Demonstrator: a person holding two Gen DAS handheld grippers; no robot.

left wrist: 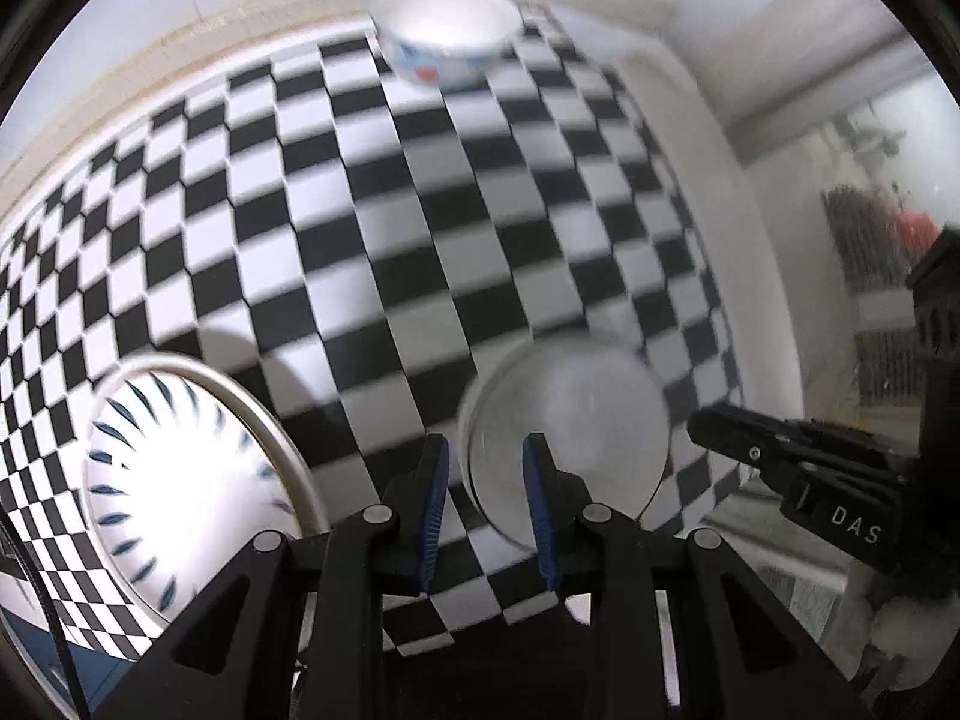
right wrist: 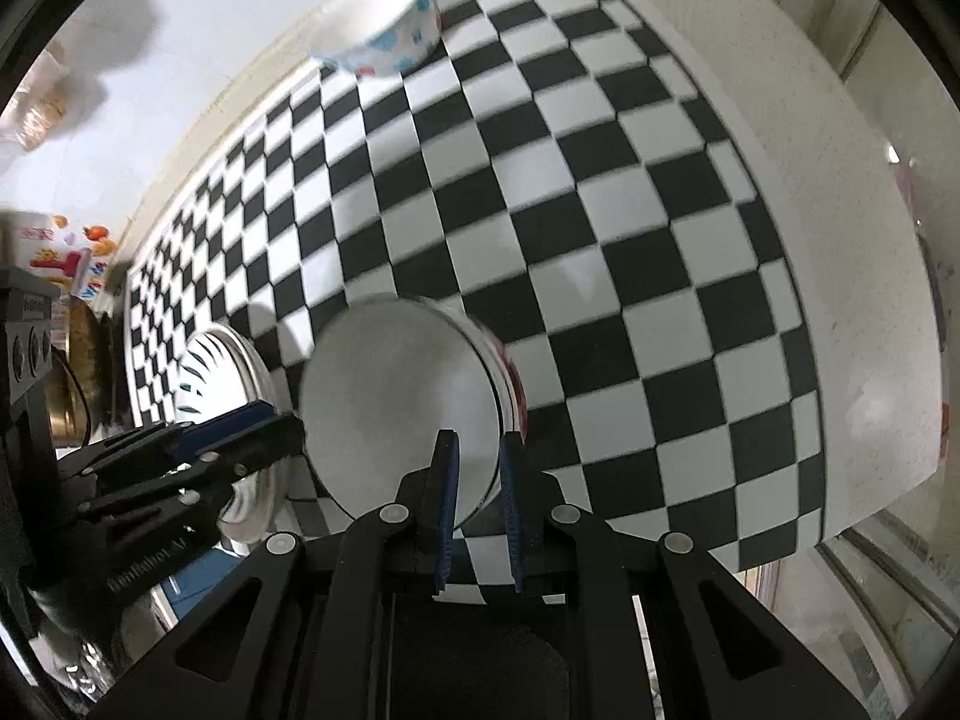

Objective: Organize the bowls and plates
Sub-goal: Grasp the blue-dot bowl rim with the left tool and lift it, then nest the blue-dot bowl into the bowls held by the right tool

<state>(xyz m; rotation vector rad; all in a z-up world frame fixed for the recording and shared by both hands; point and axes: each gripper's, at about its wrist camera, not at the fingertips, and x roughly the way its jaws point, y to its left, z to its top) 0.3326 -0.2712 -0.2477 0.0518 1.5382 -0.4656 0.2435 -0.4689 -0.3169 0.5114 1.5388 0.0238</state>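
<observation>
I count three pieces of crockery on the checked cloth: two bowls and one plate.

Bowl one, the white bowl, is at the near edge of the cloth, tilted with its opening toward the cameras; both grippers are on it. My right gripper has its jaws clamped on the bowl's rim, one blue pad inside, one outside; red markings show on the bowl's outer wall. My left gripper is likewise closed on the opposite rim of the same bowl, one pad on each side of the wall; that view is blurred.

Bowl two, the blue-patterned bowl, stands upright at the far edge of the cloth, well apart from the first.

The one plate, white with dark blue dashes around a bright centre, lies just beside the held bowl, on its left; whether they touch I cannot tell.
</observation>
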